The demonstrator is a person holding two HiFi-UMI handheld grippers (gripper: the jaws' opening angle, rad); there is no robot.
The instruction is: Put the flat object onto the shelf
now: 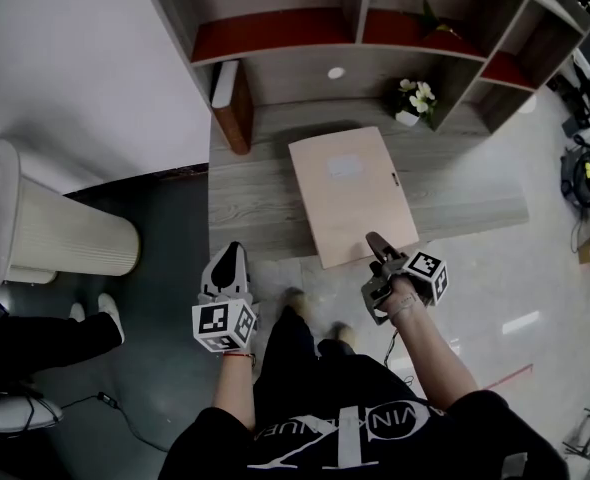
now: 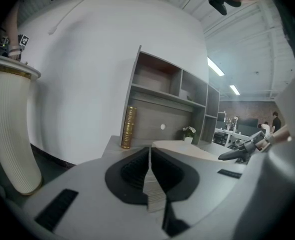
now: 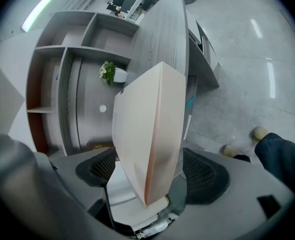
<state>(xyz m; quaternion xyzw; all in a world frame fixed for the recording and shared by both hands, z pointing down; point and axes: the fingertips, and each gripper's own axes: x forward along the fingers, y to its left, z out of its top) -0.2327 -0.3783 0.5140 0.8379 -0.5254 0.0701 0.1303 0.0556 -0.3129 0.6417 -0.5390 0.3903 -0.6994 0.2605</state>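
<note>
- Right arm: we find it stretched forward and bent slightly at the elbow. The right gripper [image 1: 378,246] reaches the near edge of the grey wooden desk [image 1: 255,203].
- Right gripper state: its jaws are clamped on the near edge of the beige folder [image 1: 352,194]. The right gripper view shows the folder [image 3: 147,134] pinched between the two pads and rising away from the right gripper [image 3: 150,184].
- Folder position: it lies flat on the desk, below the shelf unit [image 1: 275,30]. Its near edge overhangs the desk's front.
- Left arm: it is held lower and closer to the body. The left gripper [image 1: 231,258] is off the desk's front left corner and touches nothing.
- Left gripper state: in the left gripper view the left gripper [image 2: 150,151] has its jaws pressed together with nothing between them.
- Head view only: the folder's full outline, a pale label on its top face, the person's shoes on the floor, and a white ribbed cylinder [image 1: 60,230] well to the left.
- Left gripper view only: the gilt spine of the upright book [image 2: 128,127] at the shelf's left end. The head view shows that book [image 1: 233,103] only from above.
- Right gripper view only: an orange line along the folder's edge.
- The potted white flowers [image 1: 415,101] stand on the desk, beyond the folder's far right corner.
</note>
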